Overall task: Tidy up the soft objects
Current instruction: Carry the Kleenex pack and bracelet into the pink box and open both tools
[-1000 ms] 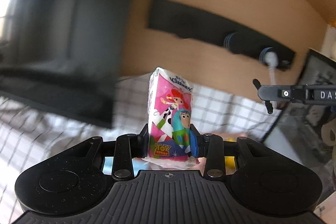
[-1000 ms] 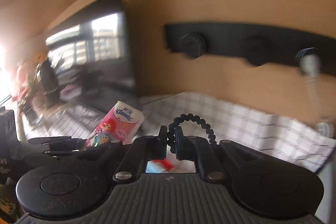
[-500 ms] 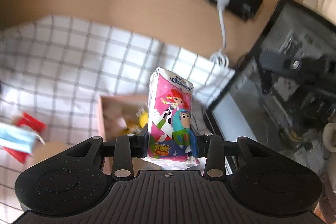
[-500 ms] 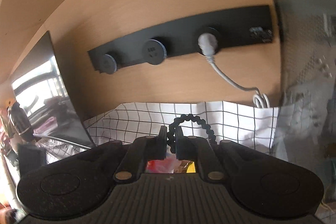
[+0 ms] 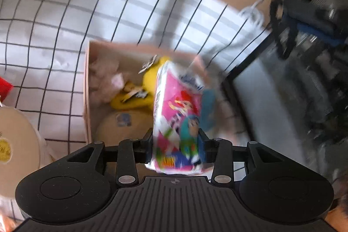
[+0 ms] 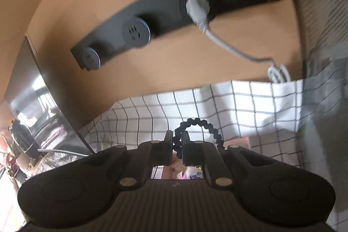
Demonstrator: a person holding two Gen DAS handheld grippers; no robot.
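**Tissue pack now right over the box**

Left gripper (image 5: 176, 146) is clamped on the pink cartoon tissue pack (image 5: 178, 121), low down near its bottom end. Half a second ago it was held out over the checked cloth (image 5: 54, 14) with the cardboard box (image 5: 87, 88) further off; now the pack hangs tilted right above the box's open top, which already has a yellow plush toy (image 5: 150, 79) and some pale fabric inside. The frame is blurry, so the hand's moving fast — I'd guess a drop into the box comes next.

Right gripper (image 6: 178, 148) has its fingers nearly together, pinching a black scrunchie (image 6: 196, 125) that loops up above the tips, same as before. It faces the wall with the power strip (image 6: 174, 8), waiting its turn, I reckon.
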